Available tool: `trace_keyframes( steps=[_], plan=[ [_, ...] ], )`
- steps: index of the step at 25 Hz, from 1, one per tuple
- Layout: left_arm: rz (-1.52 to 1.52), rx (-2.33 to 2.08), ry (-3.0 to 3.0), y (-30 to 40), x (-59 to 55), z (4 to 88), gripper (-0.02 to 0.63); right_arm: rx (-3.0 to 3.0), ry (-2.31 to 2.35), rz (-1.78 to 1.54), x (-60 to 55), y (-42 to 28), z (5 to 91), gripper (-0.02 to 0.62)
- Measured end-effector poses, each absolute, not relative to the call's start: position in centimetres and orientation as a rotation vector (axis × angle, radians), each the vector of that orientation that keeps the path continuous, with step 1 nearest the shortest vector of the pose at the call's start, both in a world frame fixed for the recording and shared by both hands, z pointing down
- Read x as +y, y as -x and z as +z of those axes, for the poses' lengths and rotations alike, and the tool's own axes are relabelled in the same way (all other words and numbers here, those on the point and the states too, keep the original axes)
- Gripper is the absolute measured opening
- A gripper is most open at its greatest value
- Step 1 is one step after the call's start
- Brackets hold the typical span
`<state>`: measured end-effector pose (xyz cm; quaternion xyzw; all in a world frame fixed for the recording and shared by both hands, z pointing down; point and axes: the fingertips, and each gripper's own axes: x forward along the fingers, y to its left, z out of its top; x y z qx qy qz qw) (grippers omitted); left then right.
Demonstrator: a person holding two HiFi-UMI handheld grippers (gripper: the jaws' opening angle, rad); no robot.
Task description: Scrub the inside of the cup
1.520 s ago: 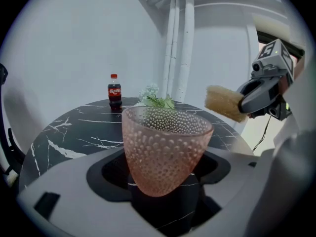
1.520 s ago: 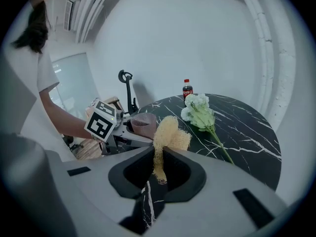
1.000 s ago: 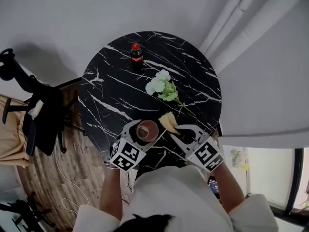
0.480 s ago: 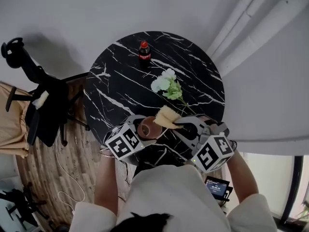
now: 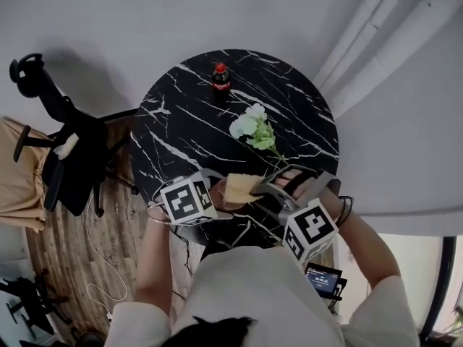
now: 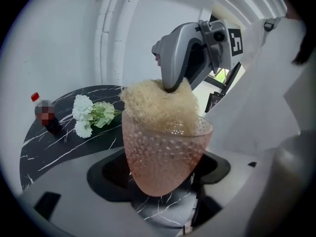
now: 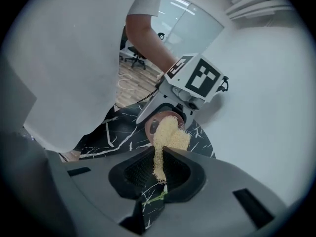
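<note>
Sponge point(image 6: 158, 105) now plugs the mouth of the cup point(image 6: 165, 157) instead of lying beside it; left gripper point(image 6: 163, 179) jaws clamp the cup over the counter point(image 5: 195, 121) edge, right gripper point(image 7: 159, 167) jaws, narrow, pinch the sponge; best, I judge, to push deeper and twist along the wall.

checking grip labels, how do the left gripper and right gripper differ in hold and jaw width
The left gripper holds the pink dimpled cup; the right gripper pinches the yellow sponge. The left gripper's jaws stand wide round the cup; the right gripper's are nearly together on the thin sponge. Both grip, meeting at the cup's mouth.
</note>
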<state>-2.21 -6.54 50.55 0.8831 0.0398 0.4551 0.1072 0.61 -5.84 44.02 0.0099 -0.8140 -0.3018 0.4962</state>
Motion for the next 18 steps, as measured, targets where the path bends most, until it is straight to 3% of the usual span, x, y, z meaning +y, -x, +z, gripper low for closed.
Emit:
trace_keyframes(
  steps=[18],
  plan=[
    [1.703,0.333,-2.414,3.2,-4.9,51.3,0.370,-1.725,0.332,-0.886,-4.3,0.8,46.0,0.057]
  ],
)
